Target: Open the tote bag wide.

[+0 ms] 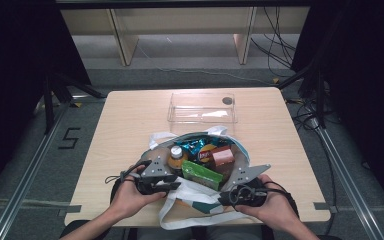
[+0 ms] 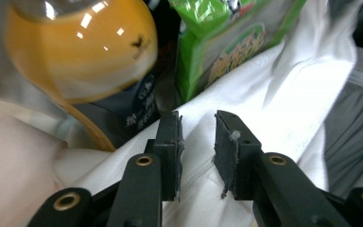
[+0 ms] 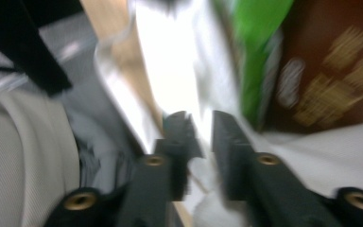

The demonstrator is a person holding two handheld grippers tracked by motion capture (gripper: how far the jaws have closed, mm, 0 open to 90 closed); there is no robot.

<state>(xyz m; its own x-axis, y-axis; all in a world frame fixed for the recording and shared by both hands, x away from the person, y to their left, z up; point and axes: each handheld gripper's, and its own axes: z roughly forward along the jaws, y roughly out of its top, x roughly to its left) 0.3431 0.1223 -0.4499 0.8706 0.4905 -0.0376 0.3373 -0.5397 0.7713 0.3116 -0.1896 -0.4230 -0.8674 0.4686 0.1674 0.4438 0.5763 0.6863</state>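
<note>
Seen from above on a pale wooden table [image 1: 130,120]: a white fabric tote bag with teal trim [image 1: 195,200], mouth open, lying at the near edge between two hands. Packed inside, a bottle of orange drink with a white cap [image 1: 177,156], a flat green snack packet [image 1: 201,174], a small brown carton [image 1: 223,157], a blue foil wrapper [image 1: 192,145] and a yellow-labelled packet [image 1: 207,151]. Beyond the bag, toward the far edge, an empty clear plastic box [image 1: 202,107] with a dark round disc [image 1: 227,100] at its far right corner.

At the bag's near left rim, the left gripper [image 1: 162,186], gripped in the left hand [image 1: 130,197]. Jaws apart in the left gripper view [image 2: 197,137], a narrow gap between the pads, a fold of the white cloth running up between them, pads not pressing on it. Close behind, the orange bottle [image 2: 82,52] and the green packet [image 2: 217,47].

At the near right rim, the right gripper [image 1: 237,196], held by the right hand [image 1: 275,207]. In the blurred right gripper view, jaws likewise parted [image 3: 199,130], white bag cloth [image 3: 170,71] in and beyond the gap, no visible clamp on it. To the right of it, the green packet [image 3: 255,52] and the brown carton [image 3: 326,71].
</note>
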